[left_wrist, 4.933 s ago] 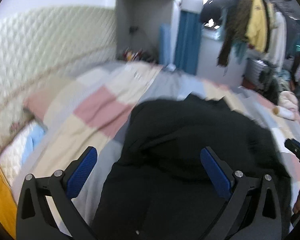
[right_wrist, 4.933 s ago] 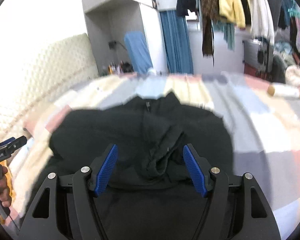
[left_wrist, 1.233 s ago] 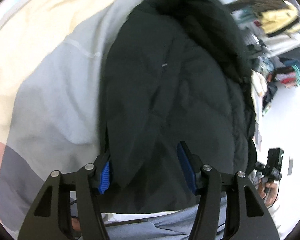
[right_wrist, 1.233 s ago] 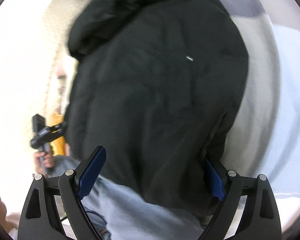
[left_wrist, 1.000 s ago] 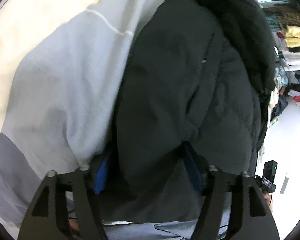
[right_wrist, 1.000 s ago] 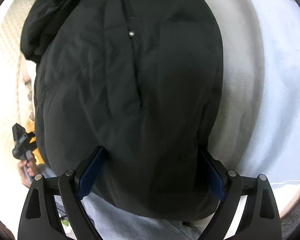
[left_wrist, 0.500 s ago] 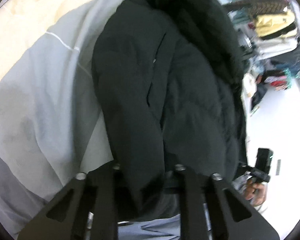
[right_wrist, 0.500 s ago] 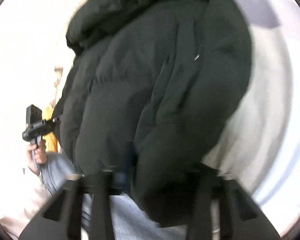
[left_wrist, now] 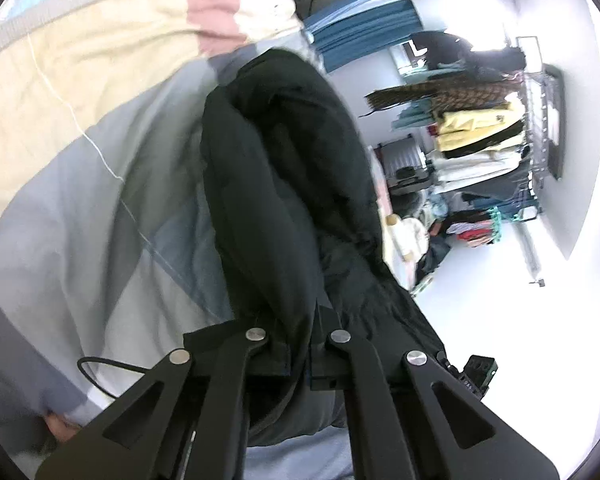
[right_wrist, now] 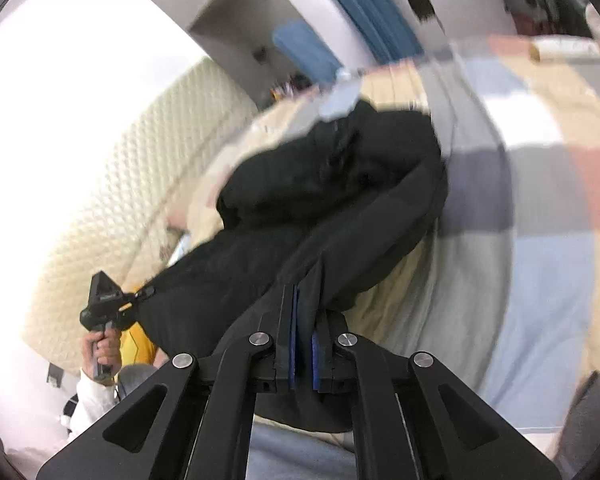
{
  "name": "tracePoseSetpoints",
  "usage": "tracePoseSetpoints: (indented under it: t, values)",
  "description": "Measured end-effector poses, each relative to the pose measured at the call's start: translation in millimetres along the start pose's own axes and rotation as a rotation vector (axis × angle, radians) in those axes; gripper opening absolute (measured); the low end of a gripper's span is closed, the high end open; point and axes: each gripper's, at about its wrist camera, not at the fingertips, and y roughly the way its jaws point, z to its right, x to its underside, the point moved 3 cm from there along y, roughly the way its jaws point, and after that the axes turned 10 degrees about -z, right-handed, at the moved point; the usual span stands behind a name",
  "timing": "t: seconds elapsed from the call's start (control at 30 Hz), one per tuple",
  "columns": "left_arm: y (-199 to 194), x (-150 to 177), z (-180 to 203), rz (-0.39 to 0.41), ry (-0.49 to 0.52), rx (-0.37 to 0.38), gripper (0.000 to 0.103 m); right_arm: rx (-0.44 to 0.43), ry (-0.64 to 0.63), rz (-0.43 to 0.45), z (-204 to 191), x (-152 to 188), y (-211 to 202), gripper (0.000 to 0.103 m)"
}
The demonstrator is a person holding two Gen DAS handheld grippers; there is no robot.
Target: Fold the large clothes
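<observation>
A black padded jacket lies on the patchwork bedspread, its near hem lifted off the bed. My left gripper is shut on one corner of that hem, the fabric bunched between its jaws. In the right wrist view the same jacket stretches away toward the headboard. My right gripper is shut on the other hem corner, with black cloth pinched between its blue pads. The left gripper shows at the left of that view, in a hand, pulling the hem taut.
A quilted cream headboard runs along the far side of the bed. A clothes rack with hanging garments stands beyond the bed on a white floor. A blue curtain and a grey cabinet are at the back. A paper roll lies on the bedspread.
Both grippers closed on the jacket's near hem and rose, lifting it off the bed. Both views tilted up from the bed toward the room.
</observation>
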Motion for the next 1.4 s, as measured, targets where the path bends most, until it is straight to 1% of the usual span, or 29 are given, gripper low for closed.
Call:
tracePoseSetpoints:
  t: [0.1,0.17,0.2,0.3,0.47,0.63,0.7,0.77,0.8,0.93,1.07,1.1,1.17,1.2,1.27,1.3,1.4]
  values:
    - [-17.9,12.2,17.9,0.021,0.026,0.035,0.002,-0.005,-0.015,0.042,-5.4,8.1,-24.2,0.003]
    - [-31.2,16.5,19.7,0.031,0.044,0.035,0.002,-0.018,-0.02,0.075,-9.0,16.6,-41.6,0.003]
    - [-38.6,24.4,24.9,0.038,0.053,0.037,0.002,-0.026,-0.021,0.089,-10.5,20.8,-49.8,0.003]
    - [-49.2,41.3,33.3,0.044,0.063,0.048,0.002,-0.048,-0.014,0.124,-18.2,42.2,-71.4,0.003]
    - [-54.5,58.6,46.7,0.022,0.068,0.031,0.002,-0.051,0.005,0.168,-30.5,61.0,-103.3,0.003]
    - [-68.1,82.9,46.2,0.014,0.039,0.055,0.002,-0.05,0.039,0.213,-36.3,82.6,-133.5,0.003]
    - [-72.8,91.1,44.5,0.018,0.034,0.064,0.002,-0.049,0.049,0.221,-35.1,87.5,-136.8,0.003]
    - [-75.0,93.2,41.8,0.018,0.032,0.052,0.002,-0.046,0.058,0.218,-31.8,88.0,-135.7,0.002]
    - [-75.4,91.6,40.7,0.017,0.027,0.045,0.002,-0.044,0.062,0.216,-30.8,89.1,-135.6,0.002]
    - [-70.3,70.4,33.4,-0.009,0.011,0.009,0.003,-0.049,0.076,0.215,-22.3,73.3,-126.2,0.002]
    - [-64.1,41.8,26.6,-0.028,-0.008,-0.034,0.004,-0.047,0.091,0.224,-12.1,45.3,-116.6,0.002]
    - [-60.4,28.8,25.6,-0.031,-0.024,-0.043,0.004,-0.05,0.101,0.227,-8.8,36.9,-113.8,0.002]
    - [-56.5,14.9,25.0,-0.04,-0.041,-0.051,0.004,-0.051,0.121,0.238,0.0,13.4,-106.5,0.002]
    - [-53.2,5.0,27.1,-0.048,-0.047,-0.055,0.004,-0.055,0.129,0.241,1.3,8.3,-104.7,0.002]
    - [-47.9,-13.4,32.3,-0.055,-0.065,-0.067,0.004,-0.047,0.145,0.25,7.9,-13.6,-96.7,0.002]
    - [-46.9,-17.3,32.8,-0.057,-0.063,-0.076,0.005,-0.049,0.169,0.254,14.8,-28.9,-89.2,0.002]
    - [-39.6,-46.0,43.8,-0.046,-0.081,-0.135,0.005,-0.034,0.21,0.248,27.1,-58.2,-75.1,0.002]
